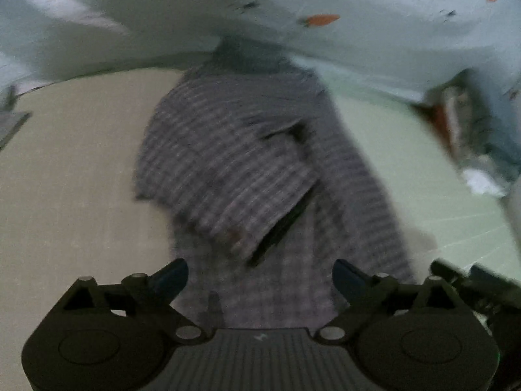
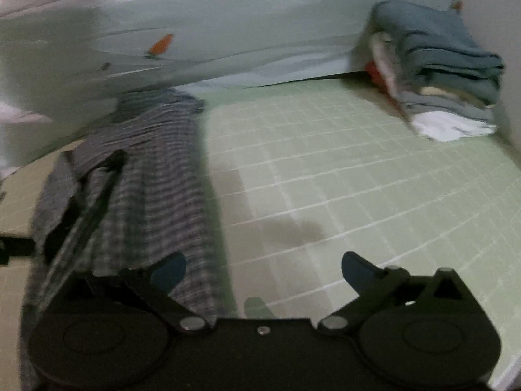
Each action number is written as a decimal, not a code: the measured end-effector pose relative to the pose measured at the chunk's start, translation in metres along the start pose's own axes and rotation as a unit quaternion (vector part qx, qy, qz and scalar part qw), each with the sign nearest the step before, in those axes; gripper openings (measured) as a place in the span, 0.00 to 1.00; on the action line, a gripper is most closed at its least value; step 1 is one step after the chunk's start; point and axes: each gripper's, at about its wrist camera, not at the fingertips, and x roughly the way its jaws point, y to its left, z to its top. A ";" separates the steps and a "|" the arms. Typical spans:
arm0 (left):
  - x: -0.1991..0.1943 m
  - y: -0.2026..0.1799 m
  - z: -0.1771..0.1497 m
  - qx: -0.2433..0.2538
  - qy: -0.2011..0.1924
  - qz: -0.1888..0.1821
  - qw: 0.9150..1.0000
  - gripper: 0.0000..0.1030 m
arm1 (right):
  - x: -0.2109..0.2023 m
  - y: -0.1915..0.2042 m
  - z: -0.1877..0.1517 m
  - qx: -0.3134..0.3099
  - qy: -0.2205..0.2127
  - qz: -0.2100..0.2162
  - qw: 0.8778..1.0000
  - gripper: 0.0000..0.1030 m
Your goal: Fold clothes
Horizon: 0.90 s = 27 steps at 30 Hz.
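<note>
The checked shirt (image 1: 247, 163) lies partly folded on the pale green gridded mat (image 2: 358, 195), one flap laid over its middle. Both my claws are spread and pinch nothing: the left claw (image 1: 260, 277) hovers over the shirt's near end, the right claw (image 2: 263, 270) over its right edge and bare mat. I judge one fold set down; next I need a fresh pinch on the near hem (probably both corners). Blur hides the collar and buttons. A stack of folded clothes (image 2: 439, 75) waits in the far corner, beside the carrot-print sheet (image 2: 228, 16).
</note>
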 end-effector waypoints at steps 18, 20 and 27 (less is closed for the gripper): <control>0.029 0.052 0.003 -0.082 0.049 0.141 0.985 0.97 | 0.055 0.124 0.059 -0.149 -0.006 0.187 0.971 0.62; 0.031 0.052 0.006 -0.085 0.049 0.139 0.985 0.97 | 0.059 0.133 0.061 -0.149 -0.001 0.217 0.965 0.54; 0.013 0.051 0.006 -0.091 0.036 0.134 0.986 0.97 | 0.066 0.151 0.055 -0.177 0.016 0.241 0.954 0.02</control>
